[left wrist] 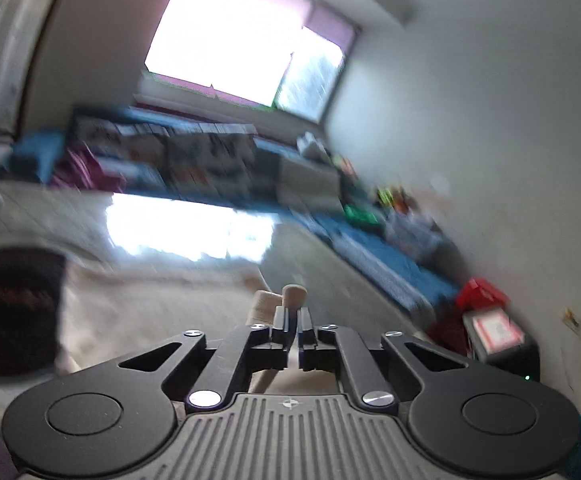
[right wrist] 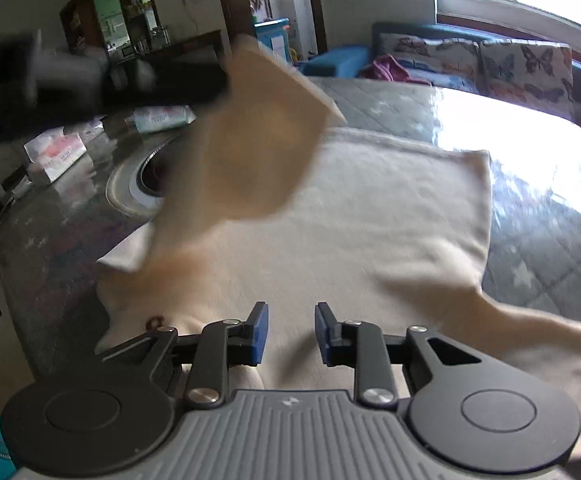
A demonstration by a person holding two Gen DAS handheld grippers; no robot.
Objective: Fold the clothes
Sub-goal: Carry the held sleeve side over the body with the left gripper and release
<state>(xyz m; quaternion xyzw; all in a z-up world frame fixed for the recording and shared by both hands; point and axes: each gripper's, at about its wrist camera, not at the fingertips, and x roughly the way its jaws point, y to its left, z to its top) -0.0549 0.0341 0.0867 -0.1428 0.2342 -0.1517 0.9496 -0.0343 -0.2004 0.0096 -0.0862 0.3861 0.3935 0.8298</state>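
Note:
A cream garment (right wrist: 350, 220) lies spread on a glossy table (right wrist: 550, 240). My left gripper (left wrist: 295, 312) is shut on a fold of the cream garment (left wrist: 266, 300), lifted above the table; in the right wrist view this raised part (right wrist: 250, 136) hangs blurred above the cloth, held by the left gripper's dark blurred body (right wrist: 90, 76). My right gripper (right wrist: 292, 330) is open and empty, with blue pads (right wrist: 260, 332), low over the near edge of the garment. A sleeve (right wrist: 530, 328) trails to the right.
A round inset burner (right wrist: 142, 184) sits in the table at the left, beside tissue packs (right wrist: 56, 156). A sofa with butterfly cushions (right wrist: 490, 60) stands under the window. Boxes and clutter (left wrist: 490, 320) line the wall at the right in the left wrist view.

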